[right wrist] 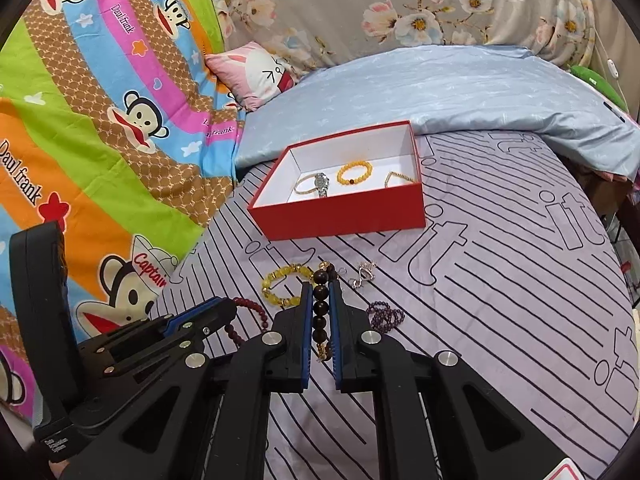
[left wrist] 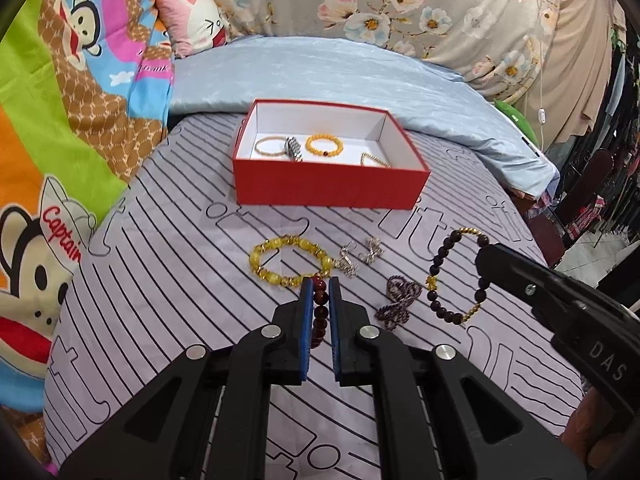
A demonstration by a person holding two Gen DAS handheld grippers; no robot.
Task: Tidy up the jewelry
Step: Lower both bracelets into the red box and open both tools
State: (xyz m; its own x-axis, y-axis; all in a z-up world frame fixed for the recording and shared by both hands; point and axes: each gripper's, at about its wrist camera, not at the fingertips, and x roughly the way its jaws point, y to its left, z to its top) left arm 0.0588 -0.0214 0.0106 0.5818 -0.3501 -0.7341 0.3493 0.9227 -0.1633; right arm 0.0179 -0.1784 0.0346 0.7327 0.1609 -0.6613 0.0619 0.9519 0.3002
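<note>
Covering the bed, striped lilac sheet (left wrist: 168, 300), cartoon monkey blanket (left wrist: 60, 120), floral curtain (left wrist: 400, 0)

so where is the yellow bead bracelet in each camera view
Left wrist: yellow bead bracelet lies centre-left on the striped sheet, just beyond the left gripper.
Right wrist: it lies left of centre, partly behind the right gripper.
Shared landmark: red box beyond it.

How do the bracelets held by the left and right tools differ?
The left tool grips a dark red bracelet of small, uniform beads. The right tool grips a near-black bracelet with larger beads and gold-coloured accents. Both are round-beaded strands pinched between shut blue pads.
</note>
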